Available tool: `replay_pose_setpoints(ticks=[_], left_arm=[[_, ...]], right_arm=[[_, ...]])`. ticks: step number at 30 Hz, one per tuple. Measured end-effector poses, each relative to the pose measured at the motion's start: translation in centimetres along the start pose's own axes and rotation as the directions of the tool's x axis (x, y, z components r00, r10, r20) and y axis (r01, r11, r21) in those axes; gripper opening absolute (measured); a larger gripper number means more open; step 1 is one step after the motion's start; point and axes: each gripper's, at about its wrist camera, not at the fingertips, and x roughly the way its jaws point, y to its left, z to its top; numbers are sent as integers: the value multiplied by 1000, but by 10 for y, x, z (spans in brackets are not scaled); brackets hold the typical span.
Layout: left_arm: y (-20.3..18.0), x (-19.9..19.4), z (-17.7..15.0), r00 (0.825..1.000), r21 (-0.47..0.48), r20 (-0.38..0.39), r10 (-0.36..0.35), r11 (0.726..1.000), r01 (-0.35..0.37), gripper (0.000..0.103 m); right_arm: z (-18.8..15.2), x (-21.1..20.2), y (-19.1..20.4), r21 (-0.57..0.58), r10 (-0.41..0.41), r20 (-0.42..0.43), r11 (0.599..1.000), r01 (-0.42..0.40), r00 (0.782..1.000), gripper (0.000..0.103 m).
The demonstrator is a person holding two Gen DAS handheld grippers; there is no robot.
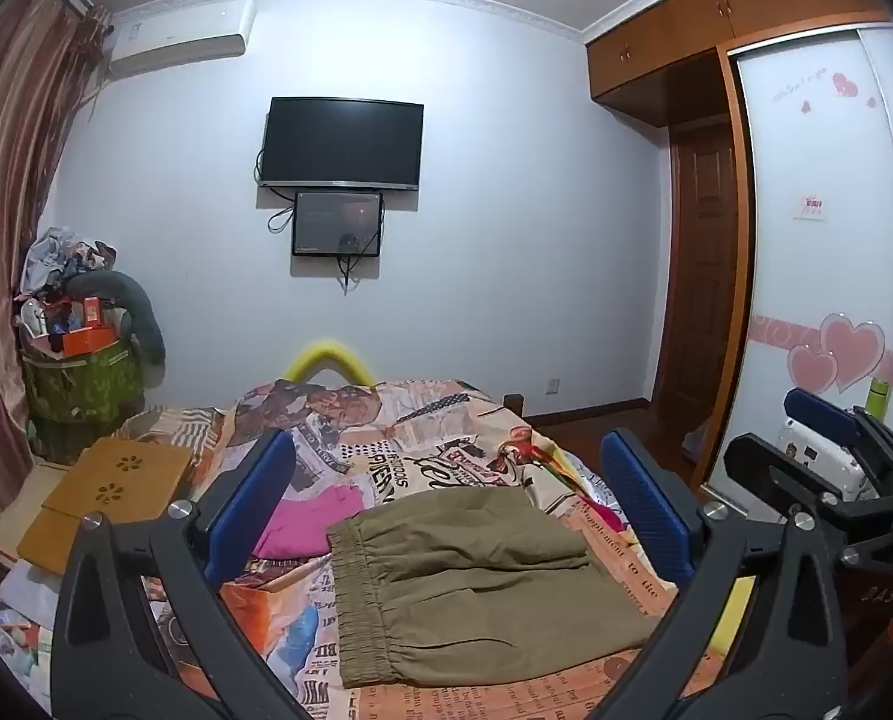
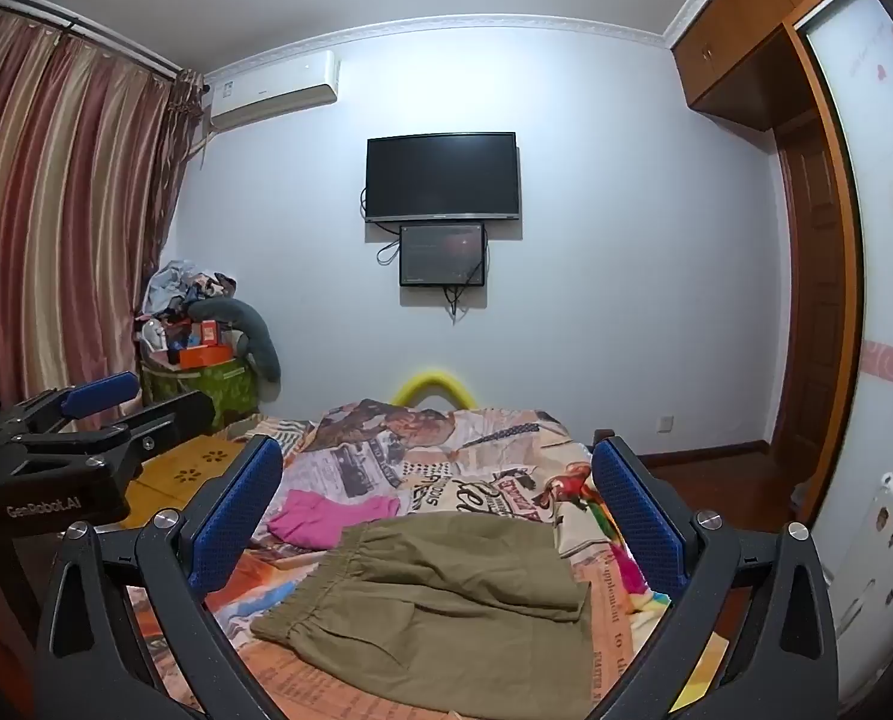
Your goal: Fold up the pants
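Bed (image 1: 446,420) with newsprint-patterned cover; on it folded olive pants (image 1: 476,588), pink garment (image 1: 314,516) beside.

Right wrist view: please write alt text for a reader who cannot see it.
Olive-green pants lie folded on a bed with a printed bedspread, framed by the open right gripper. A pink garment lies behind them, and the open left gripper shows at left.

I stand at the near end of a bed (image 1: 422,420) in a home bedroom. A newspaper-print bedspread (image 2: 446,468) covers it, a television (image 2: 442,176) hangs on the far wall below an air conditioner (image 2: 272,90), striped curtains (image 2: 56,210) hang left, and a heart-decorated wardrobe (image 1: 824,240) stands right.
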Motion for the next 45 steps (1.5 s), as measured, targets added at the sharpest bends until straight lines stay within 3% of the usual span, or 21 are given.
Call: replay_pose_setpoints(ticks=[45], left_arm=[[-1,6,-6,1000,4,4,1,1000,-1,103]], right_arm=[[-10,9,-7,38,-3,-33,999,4,999,103]])
